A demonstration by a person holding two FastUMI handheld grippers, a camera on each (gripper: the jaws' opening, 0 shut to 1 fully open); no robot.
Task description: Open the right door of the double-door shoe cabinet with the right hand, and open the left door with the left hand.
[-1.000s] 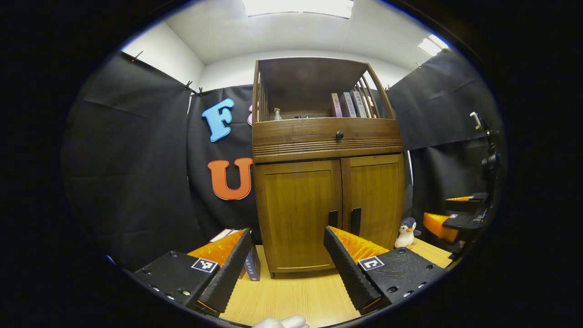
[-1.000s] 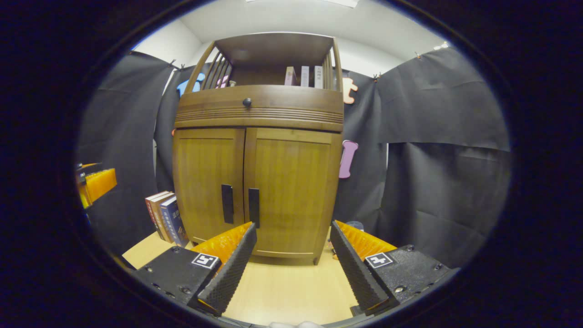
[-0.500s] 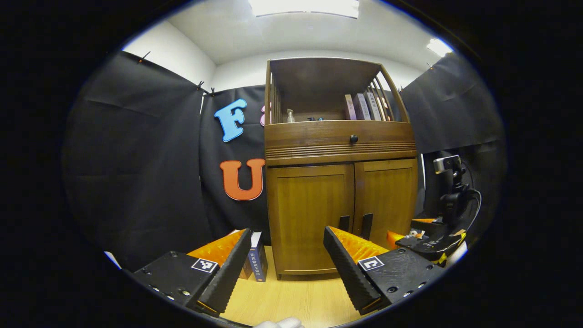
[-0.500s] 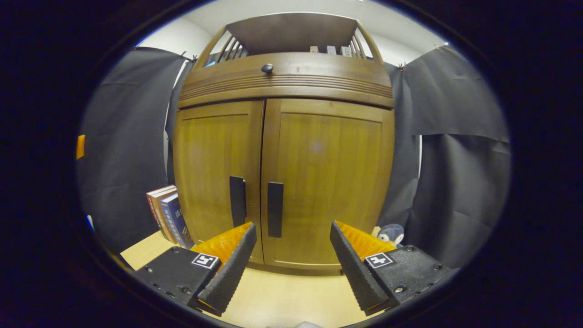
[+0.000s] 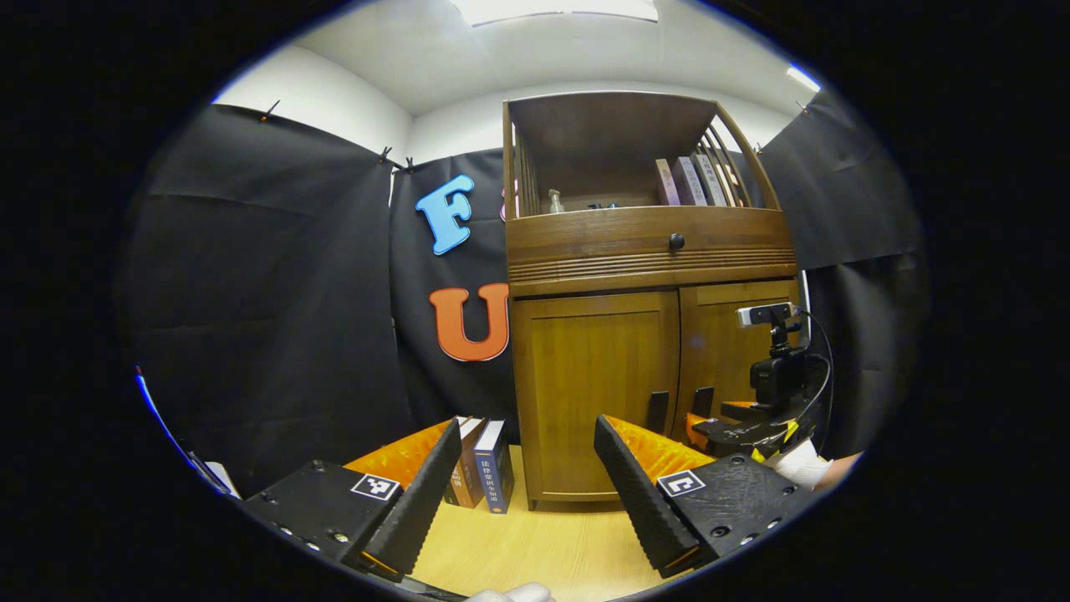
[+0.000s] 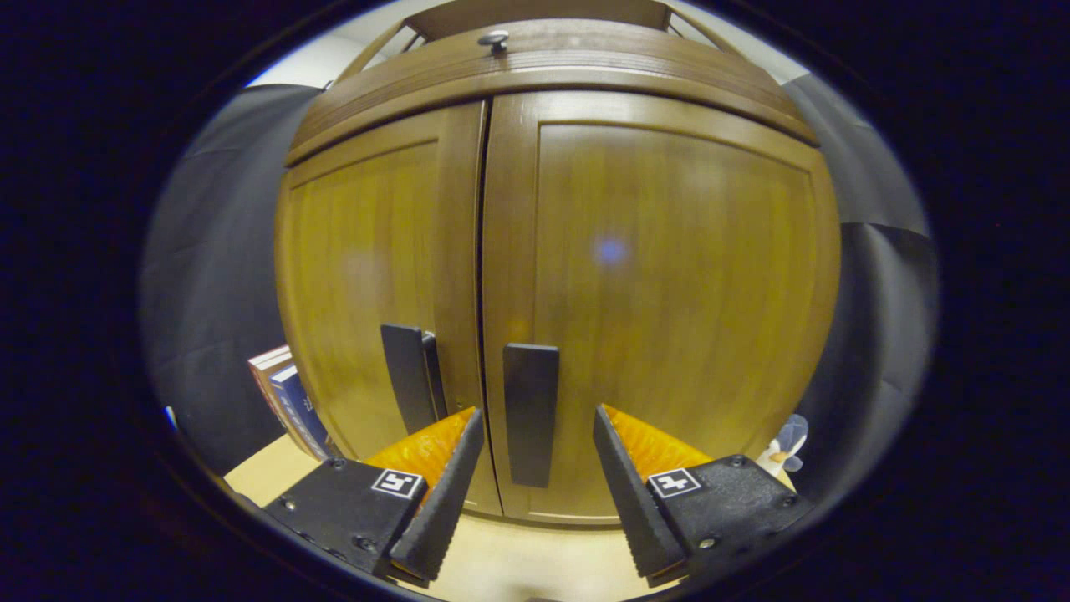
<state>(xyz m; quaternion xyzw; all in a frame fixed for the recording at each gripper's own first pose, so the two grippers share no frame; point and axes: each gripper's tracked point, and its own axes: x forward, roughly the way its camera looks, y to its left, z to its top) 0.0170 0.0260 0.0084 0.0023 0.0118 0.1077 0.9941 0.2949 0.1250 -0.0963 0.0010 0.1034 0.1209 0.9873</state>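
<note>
The wooden shoe cabinet (image 5: 644,351) stands on the table with both lower doors closed. In the right gripper view the right door (image 6: 669,276) looms close, and its dark vertical handle (image 6: 530,414) sits between the fingers of my right gripper (image 6: 535,468), which is open and not pressing on it. The left door (image 6: 368,276) and its handle (image 6: 407,386) lie just to the left. In the left gripper view my left gripper (image 5: 527,477) is open, well back from the left door (image 5: 598,393). There the right gripper (image 5: 752,422) is at the door handles.
Books (image 5: 483,464) stand on the table left of the cabinet. A small plush penguin (image 6: 784,443) sits at the cabinet's right foot. More books (image 5: 694,180) and a bottle (image 5: 554,201) are on the open top shelf above a drawer with a knob (image 5: 676,242).
My right gripper has moved in close to the cabinet, and the right door handle now lies between its fingers. My left gripper has drifted left, staying open.
</note>
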